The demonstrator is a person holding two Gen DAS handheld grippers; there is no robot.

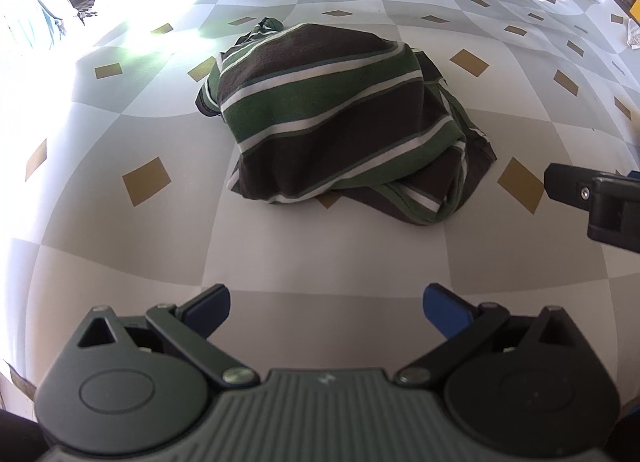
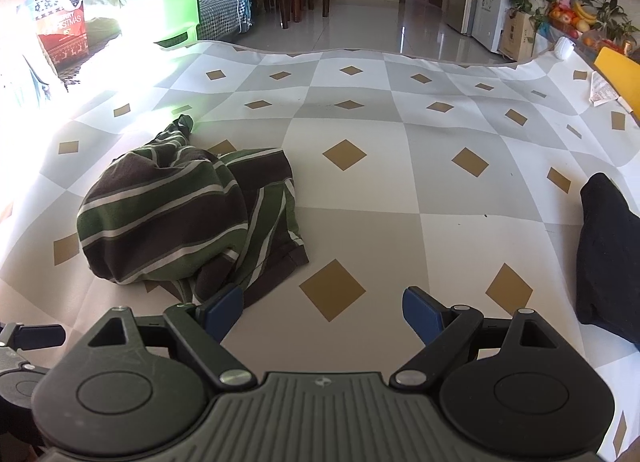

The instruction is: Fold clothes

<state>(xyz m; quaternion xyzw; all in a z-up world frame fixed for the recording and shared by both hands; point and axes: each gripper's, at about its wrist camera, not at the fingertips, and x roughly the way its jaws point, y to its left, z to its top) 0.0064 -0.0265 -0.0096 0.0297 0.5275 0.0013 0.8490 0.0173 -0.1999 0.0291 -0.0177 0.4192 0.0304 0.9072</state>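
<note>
Left hand-held gripper (image 1: 326, 308) spread and empty, striped garment (image 1: 332, 117) bunched ahead, right hand-held gripper (image 2: 323, 312) likewise.

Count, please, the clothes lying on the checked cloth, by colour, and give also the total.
Green, brown and white striped garment, crumpled in a heap: 1
Dark garment, at the right edge of the right wrist view, only partly seen: 1
Total: 2
Neither claw holds any of them.
</note>
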